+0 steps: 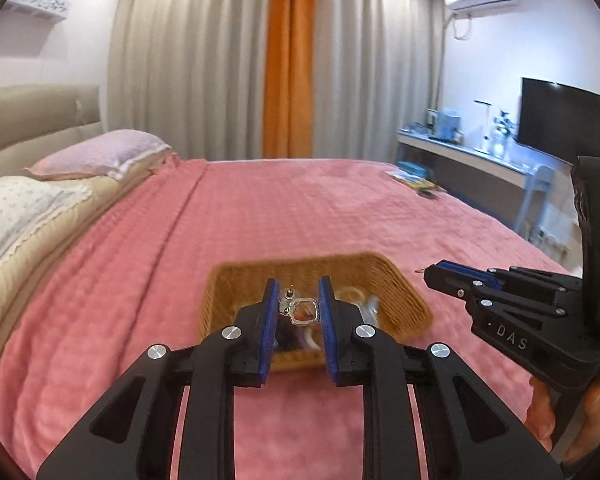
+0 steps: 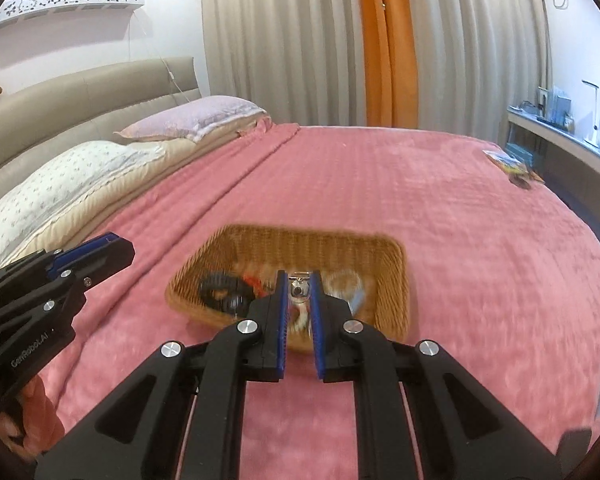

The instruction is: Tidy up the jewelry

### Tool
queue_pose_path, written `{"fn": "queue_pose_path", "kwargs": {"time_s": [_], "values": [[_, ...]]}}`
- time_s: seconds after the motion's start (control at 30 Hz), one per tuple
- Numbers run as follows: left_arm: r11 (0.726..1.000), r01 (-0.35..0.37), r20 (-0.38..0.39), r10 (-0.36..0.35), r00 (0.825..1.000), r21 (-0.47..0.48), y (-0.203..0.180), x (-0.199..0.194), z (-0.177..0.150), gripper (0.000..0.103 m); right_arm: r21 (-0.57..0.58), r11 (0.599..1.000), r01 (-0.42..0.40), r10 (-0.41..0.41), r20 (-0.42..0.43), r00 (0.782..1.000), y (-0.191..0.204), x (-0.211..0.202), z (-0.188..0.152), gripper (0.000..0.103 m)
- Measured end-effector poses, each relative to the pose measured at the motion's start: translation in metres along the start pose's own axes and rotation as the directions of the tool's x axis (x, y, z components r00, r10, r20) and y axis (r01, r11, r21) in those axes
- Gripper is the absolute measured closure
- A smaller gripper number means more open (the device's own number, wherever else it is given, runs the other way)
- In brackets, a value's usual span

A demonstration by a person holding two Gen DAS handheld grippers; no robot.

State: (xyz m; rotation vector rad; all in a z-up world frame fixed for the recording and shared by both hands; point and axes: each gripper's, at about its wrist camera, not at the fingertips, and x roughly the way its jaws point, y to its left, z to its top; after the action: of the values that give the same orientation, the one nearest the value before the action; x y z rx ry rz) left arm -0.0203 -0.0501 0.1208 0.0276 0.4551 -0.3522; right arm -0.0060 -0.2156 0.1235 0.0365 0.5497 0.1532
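A woven wicker basket (image 1: 400, 280) sits on the pink bedspread; it also shows in the right wrist view (image 2: 340, 244). It holds several pieces of jewelry, among them a black bracelet (image 2: 220, 292) and a white ring-shaped piece (image 2: 346, 282). My left gripper (image 1: 299, 308) is shut on a silver square-framed earring (image 1: 303, 311) above the basket. My right gripper (image 2: 299, 290) is shut on a small silver earring (image 2: 299, 289) above the basket. Each gripper shows at the side of the other's view: the right one (image 1: 444, 276), the left one (image 2: 116, 250).
The pink bedspread (image 2: 380, 184) covers a wide bed. Pillows (image 2: 80, 176) and a padded headboard lie to the left. A small colourful packet (image 2: 512, 166) lies near the bed's far right edge. A desk (image 1: 480, 160) and a TV stand at right, curtains behind.
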Motion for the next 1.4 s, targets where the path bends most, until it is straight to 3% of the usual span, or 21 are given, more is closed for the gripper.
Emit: {"fn": "queue_pose_path", "kwargs": {"time_s": [0.17, 0.27, 0.5, 0.8, 0.87, 0.9, 1.03, 1.13, 1.17, 1.2, 1.27, 1.4], "values": [[1.000, -0.025, -0.025, 0.024, 0.999, -0.008, 0.011, 0.048, 0.020, 0.085, 0.021, 1.000, -0.007, 0.008, -0.043, 0.999, -0.011, 0.053, 0.023, 0.094], [0.999, -0.017, -0.069, 0.015, 0.997, -0.029, 0.018, 0.085, 0.027, 0.085, 0.046, 0.999, -0.024, 0.029, -0.112, 0.993, -0.021, 0.095, 0.028, 0.094], [0.994, 0.031, -0.182, -0.049, 0.982, -0.105, 0.035, 0.148, 0.018, 0.084, 0.168, 0.984, -0.057, 0.104, -0.284, 0.953, -0.046, 0.164, 0.016, 0.094], [0.986, 0.061, -0.255, -0.101, 0.962, -0.157, 0.044, 0.178, -0.001, 0.084, 0.169, 0.985, -0.039, 0.098, -0.353, 0.930, -0.046, 0.186, 0.000, 0.094], [0.984, 0.060, -0.258, -0.103, 0.961, -0.170, 0.047, 0.178, -0.003, 0.073, 0.174, 0.984, -0.044, 0.104, -0.347, 0.932, -0.048, 0.185, 0.002, 0.093], [0.983, 0.054, -0.257, -0.098, 0.961, -0.173, 0.048, 0.176, -0.004, 0.059, 0.176, 0.983, -0.043, 0.102, -0.345, 0.933, -0.049, 0.183, 0.002, 0.092], [0.982, 0.063, -0.232, -0.104, 0.967, -0.180, 0.053, 0.158, -0.002, 0.052, 0.191, 0.980, -0.049, 0.109, -0.316, 0.943, -0.054, 0.169, 0.007, 0.075], [0.975, 0.059, -0.195, -0.102, 0.976, -0.216, 0.061, 0.134, 0.001, 0.036, 0.195, 0.979, -0.061, 0.113, -0.269, 0.956, -0.055, 0.144, 0.013, 0.075], [0.974, 0.053, -0.180, -0.095, 0.979, -0.222, 0.062, 0.126, 0.003, 0.035, 0.190, 0.980, -0.060, 0.108, -0.252, 0.962, -0.054, 0.136, 0.015, 0.071], [0.974, 0.041, -0.164, -0.079, 0.983, -0.224, 0.063, 0.114, 0.003, 0.033, 0.184, 0.981, -0.059, 0.101, -0.228, 0.968, -0.053, 0.124, 0.015, 0.067], [0.977, 0.005, -0.131, -0.034, 0.991, -0.213, 0.062, 0.090, 0.001, 0.028, 0.167, 0.985, -0.050, 0.080, -0.176, 0.981, -0.050, 0.101, 0.014, 0.047], [0.979, -0.089, -0.054, 0.080, 0.995, -0.184, 0.052, 0.044, -0.014, 0.019, 0.105, 0.994, 0.010, -0.005, -0.050, 0.999, -0.032, 0.051, -0.003, 0.047]]}}
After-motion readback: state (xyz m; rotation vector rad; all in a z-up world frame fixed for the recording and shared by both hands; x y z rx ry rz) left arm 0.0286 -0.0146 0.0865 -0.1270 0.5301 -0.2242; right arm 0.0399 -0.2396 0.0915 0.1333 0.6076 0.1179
